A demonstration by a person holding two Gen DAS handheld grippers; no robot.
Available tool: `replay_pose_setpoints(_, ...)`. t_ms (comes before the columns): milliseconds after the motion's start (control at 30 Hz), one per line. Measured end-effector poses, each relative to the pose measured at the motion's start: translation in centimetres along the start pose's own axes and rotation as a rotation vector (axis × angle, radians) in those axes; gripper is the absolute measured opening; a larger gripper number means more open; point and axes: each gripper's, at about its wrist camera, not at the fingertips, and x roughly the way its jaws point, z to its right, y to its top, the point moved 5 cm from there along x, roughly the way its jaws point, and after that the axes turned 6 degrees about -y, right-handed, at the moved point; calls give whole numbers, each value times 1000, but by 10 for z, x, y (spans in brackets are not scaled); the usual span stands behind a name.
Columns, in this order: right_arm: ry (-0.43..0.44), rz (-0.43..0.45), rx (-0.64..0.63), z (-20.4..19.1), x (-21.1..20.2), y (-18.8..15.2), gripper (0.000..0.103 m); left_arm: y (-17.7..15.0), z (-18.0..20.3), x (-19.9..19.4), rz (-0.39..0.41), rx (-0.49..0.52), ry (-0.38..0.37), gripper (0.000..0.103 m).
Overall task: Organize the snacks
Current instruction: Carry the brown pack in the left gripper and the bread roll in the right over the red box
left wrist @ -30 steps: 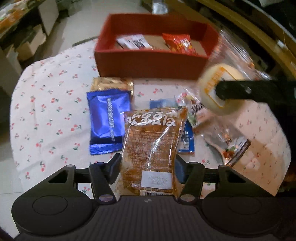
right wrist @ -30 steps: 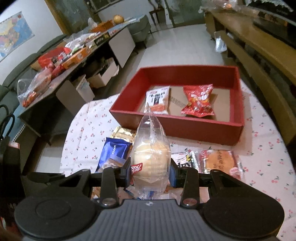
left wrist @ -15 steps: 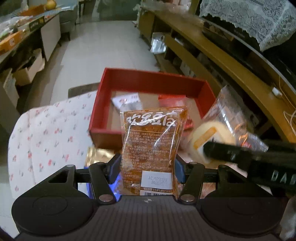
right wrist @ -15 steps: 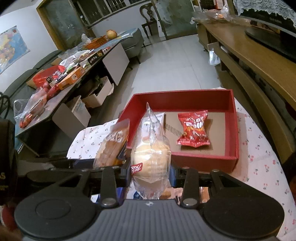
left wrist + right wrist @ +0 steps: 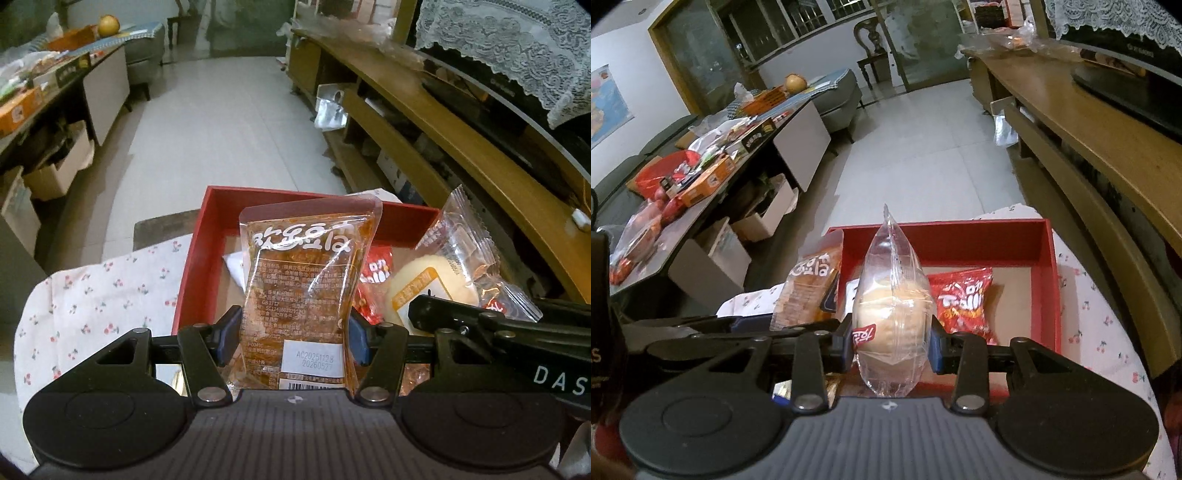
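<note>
Landmark: the red box (image 5: 1049, 280), which stands on the flower-print tablecloth (image 5: 103, 288).

**Grip state.** The left gripper (image 5: 293, 332) is clamped on an orange-brown snack pouch (image 5: 303, 295), held upright over the near left part of the red box. The right gripper (image 5: 892, 341) is clamped on a clear-wrapped round bun (image 5: 892, 314), held edge-on above the near wall of the red box.

**Risks.**
- Both packets are slick film. The pads grip each low on its body, so a packet may tip or slide out before it is over the box floor.
- The two grippers sit just beside each other. A sideways correction could knock one packet against the other tool.
- A release made too near the front wall may leave the bun on the rim or outside the box.

**Container contents.** The red box has a brown cardboard floor. It holds a red snack bag (image 5: 964, 299) near the middle and a white packet (image 5: 236, 266) to its left, mostly hidden. The far right part of the floor is bare.
</note>
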Motion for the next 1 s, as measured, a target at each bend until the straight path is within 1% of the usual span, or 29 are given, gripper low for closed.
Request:
replay_pose_setpoints(233,-16,6,6,6,16,9,61,9,-1,13,7,8,38,64)
replay_pose_setpoints(433,-27,9,3,9,29,14,61,14,-3,24,-1,0,56,64)
replay_pose_setpoints(1000,-63,-56,-5,22,72,8,61,7,-7,59,-55,12,127,63)
